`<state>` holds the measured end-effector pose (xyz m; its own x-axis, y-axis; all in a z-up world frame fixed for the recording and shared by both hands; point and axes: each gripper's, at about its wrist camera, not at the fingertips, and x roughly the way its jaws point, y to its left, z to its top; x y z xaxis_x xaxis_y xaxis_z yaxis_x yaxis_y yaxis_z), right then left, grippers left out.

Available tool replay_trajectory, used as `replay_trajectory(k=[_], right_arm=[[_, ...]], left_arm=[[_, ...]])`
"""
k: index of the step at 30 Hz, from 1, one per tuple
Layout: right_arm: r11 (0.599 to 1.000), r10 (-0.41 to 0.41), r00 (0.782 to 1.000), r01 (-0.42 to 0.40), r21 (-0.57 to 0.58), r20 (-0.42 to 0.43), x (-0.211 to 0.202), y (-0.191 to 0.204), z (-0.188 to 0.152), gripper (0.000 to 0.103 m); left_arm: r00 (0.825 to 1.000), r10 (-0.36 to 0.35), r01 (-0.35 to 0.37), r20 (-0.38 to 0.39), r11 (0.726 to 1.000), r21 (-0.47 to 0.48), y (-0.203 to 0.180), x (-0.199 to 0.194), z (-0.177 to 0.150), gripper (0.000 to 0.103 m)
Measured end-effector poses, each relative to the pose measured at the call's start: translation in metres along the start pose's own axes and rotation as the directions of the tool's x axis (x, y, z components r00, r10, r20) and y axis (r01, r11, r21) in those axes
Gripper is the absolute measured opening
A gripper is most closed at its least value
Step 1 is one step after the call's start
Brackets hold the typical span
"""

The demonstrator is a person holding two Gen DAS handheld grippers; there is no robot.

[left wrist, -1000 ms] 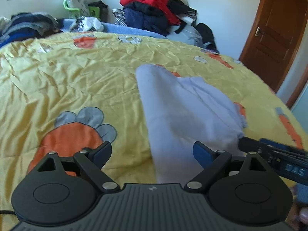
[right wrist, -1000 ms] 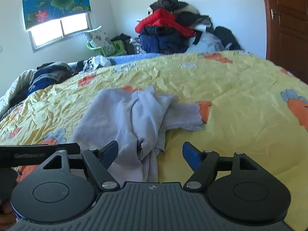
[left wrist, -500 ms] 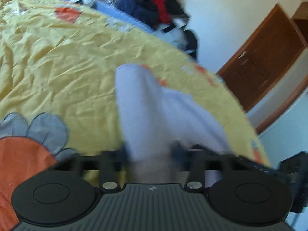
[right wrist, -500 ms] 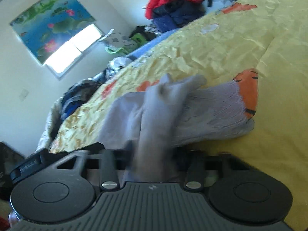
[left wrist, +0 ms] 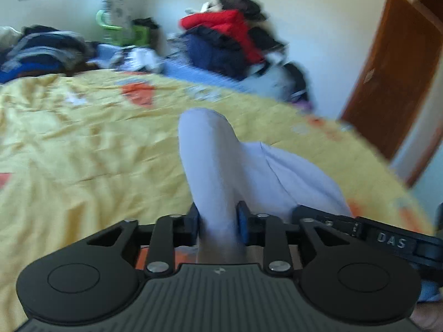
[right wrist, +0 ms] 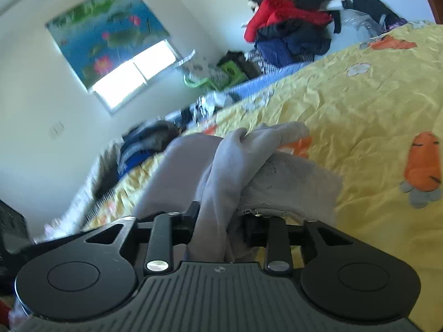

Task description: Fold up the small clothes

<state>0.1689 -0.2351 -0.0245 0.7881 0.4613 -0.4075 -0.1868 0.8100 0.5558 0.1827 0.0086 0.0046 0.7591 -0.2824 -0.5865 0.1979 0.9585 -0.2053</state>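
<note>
My left gripper [left wrist: 218,222] had just been closing, and its blue-padded jaws pinched a bunched fold of the pale grey garment [left wrist: 221,166] that lay between them. The cloth rose from the pads as a rounded ridge and spread away to the right over the yellow bedspread [left wrist: 83,152]. My right gripper [right wrist: 218,225] also clamped the same garment [right wrist: 249,166]; its jaws had eased a little wider within the last half second, but a thick twist of grey fabric filled the gap and the pads pressed on it. In the right wrist view the garment humped up just ahead of the fingers, one ragged edge draped to the right, with the rest trailing left across the bed. The tip of the right tool, marked with pale letters, showed at the right edge of the left wrist view, just beside the garment. The bedspread, printed with orange carrots [right wrist: 423,160], was creased all over. Beyond its far edge stood a heap of clothes [left wrist: 229,41] topped by a red jacket [right wrist: 279,13], with more dark clothing [left wrist: 41,49] piled to the left. A green plastic chair [left wrist: 116,27] stood under the window [right wrist: 135,74], whose blind [right wrist: 108,27] bore a lotus-pond print. A brown wooden door [left wrist: 393,77] stood at the right. Both views were blurred.
</note>
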Motion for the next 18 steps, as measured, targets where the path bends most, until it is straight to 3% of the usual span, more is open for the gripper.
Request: replay_trajectory(k=[1,3,4,5,7,9,10,13,14,16,18], right_arm=[[0.999,-0.035,0.999,0.035,-0.019,-0.024,0.007,0.002,-0.003,0.05],[0.983,-0.172,0.984,0.168,-0.073,-0.056,0.018,0.003,-0.011,0.052],[0.966,-0.243,0.969,0.237,-0.106,-0.051,0.019,0.003,-0.013,0.056],[0.953,-0.285,0.958,0.28,-0.119,-0.025,0.013,0.002,-0.016,0.059],[0.931,-0.341,0.939,0.343,-0.125,0.039,-0.007,0.005,-0.017,0.057],[0.907,-0.353,0.928,0.372,-0.2,0.122,-0.029,0.022,-0.023,0.054],[0.898,-0.327,0.935,0.353,-0.264,0.136,-0.035,0.033,-0.029,0.055],[0.874,-0.253,0.965,0.257,-0.413,0.064,-0.035,0.052,-0.048,0.062],[0.863,-0.269,0.963,0.252,-0.437,0.025,-0.028,0.053,-0.052,0.062],[0.83,-0.377,0.926,0.337,-0.444,-0.001,-0.014,0.044,-0.058,0.064],[0.86,-0.38,0.925,0.357,-0.366,0.008,-0.023,0.034,-0.056,0.064]], left_arm=[[0.998,0.057,-0.057,-0.011,0.998,0.026,0.0,0.001,-0.004,0.031],[0.988,0.15,-0.148,-0.025,0.987,0.07,0.0,0.0,-0.014,0.031],[0.988,0.153,-0.151,-0.023,0.986,0.076,0.002,-0.005,-0.019,0.039],[0.989,0.148,-0.146,-0.019,0.987,0.074,0.004,-0.01,-0.024,0.059],[0.988,0.154,-0.154,-0.01,0.987,0.053,0.007,-0.024,-0.035,0.082],[0.988,0.154,-0.156,0.025,0.986,0.066,0.002,-0.034,-0.046,0.082],[0.987,0.159,-0.161,0.026,0.983,0.091,-0.003,-0.034,-0.05,0.082],[0.981,0.194,-0.19,-0.009,0.971,0.147,-0.014,-0.019,-0.056,0.082],[0.979,0.202,-0.197,-0.02,0.97,0.141,-0.016,-0.019,-0.058,0.082],[0.983,0.18,-0.178,-0.015,0.978,0.111,-0.016,-0.025,-0.06,0.082],[0.986,0.169,-0.168,-0.001,0.98,0.108,-0.018,-0.034,-0.064,0.082]])
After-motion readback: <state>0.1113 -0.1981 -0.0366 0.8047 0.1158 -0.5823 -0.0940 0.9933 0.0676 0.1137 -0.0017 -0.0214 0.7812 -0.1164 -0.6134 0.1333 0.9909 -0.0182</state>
